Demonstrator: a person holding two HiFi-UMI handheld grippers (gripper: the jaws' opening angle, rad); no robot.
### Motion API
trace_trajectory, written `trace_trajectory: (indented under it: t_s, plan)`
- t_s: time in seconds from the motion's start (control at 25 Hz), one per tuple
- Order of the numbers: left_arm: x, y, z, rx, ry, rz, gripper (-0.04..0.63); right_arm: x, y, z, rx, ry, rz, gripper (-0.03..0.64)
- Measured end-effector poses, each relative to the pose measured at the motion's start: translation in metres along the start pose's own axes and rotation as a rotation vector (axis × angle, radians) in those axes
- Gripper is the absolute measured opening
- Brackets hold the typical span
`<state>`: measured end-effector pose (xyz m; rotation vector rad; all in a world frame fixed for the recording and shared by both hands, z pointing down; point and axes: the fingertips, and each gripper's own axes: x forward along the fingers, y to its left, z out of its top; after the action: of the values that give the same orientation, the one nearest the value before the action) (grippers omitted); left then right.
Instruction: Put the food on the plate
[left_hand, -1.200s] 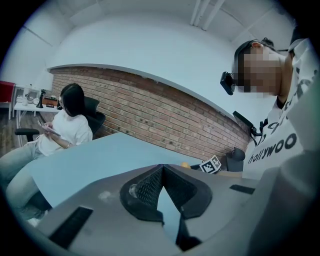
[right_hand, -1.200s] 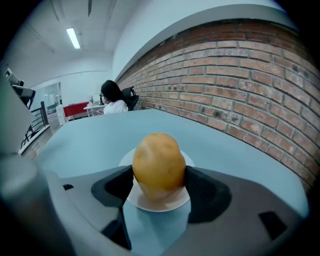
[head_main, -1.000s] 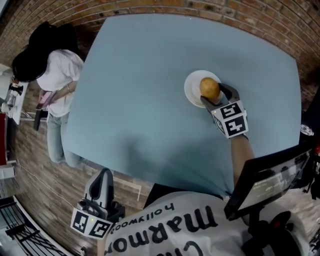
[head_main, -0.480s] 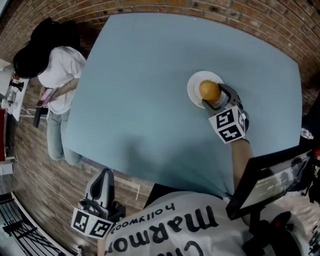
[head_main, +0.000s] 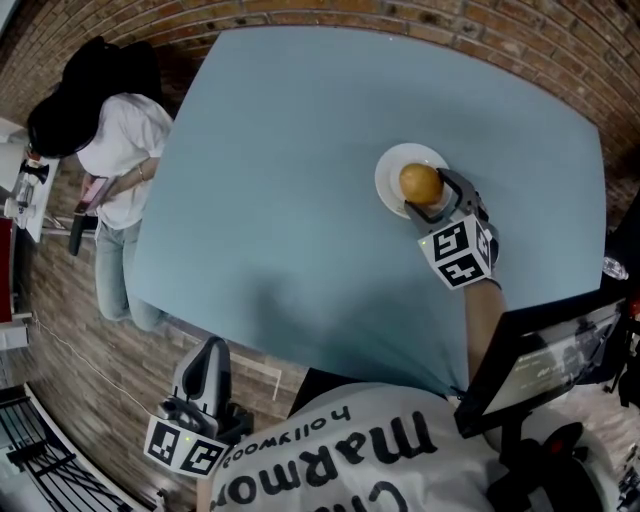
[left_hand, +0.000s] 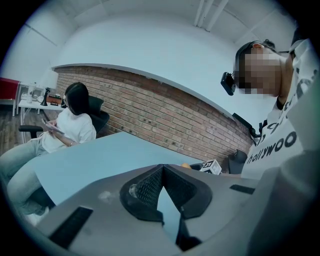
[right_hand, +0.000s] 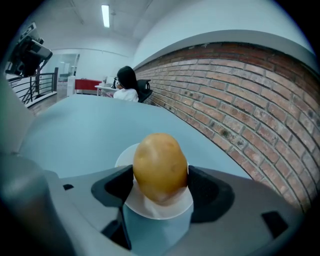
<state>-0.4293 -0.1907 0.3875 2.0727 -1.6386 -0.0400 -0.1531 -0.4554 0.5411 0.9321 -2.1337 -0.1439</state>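
A yellow-brown potato (head_main: 420, 183) sits over the small white plate (head_main: 392, 165) right of the blue table's middle. My right gripper (head_main: 428, 196) is shut on the potato, one jaw pressing on each side. In the right gripper view the potato (right_hand: 160, 165) stands upright between the dark pads, with the plate (right_hand: 126, 154) directly beneath it; I cannot tell whether it touches the plate. My left gripper (head_main: 209, 352) hangs off the table's near-left edge, shut and holding nothing. In its own view, the left gripper (left_hand: 161, 171) has its jaws meeting at the tips.
The blue table (head_main: 300, 150) has rounded corners and a brick floor around it. A seated person (head_main: 110, 150) in a white top is beyond its left edge. A black screen on a stand (head_main: 540, 360) is at the near right, beside my right arm.
The right gripper has turned and drawn back slightly toward me, still holding the potato. The plate sits slightly further right. The left gripper has not moved.
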Motion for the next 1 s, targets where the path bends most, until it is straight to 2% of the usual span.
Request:
trace_trajectory:
  t_s: [0.72,1.0]
  plan:
    - [-0.002,0.001,-0.002,-0.010,-0.008,0.018,0.006,0.002,0.000,0.012,0.036,-0.069,0.009,0.325]
    - [-0.001,-0.003,0.000,-0.007,-0.010,0.011,0.006,-0.008,-0.007,0.020,0.046,-0.091,-0.014,0.325]
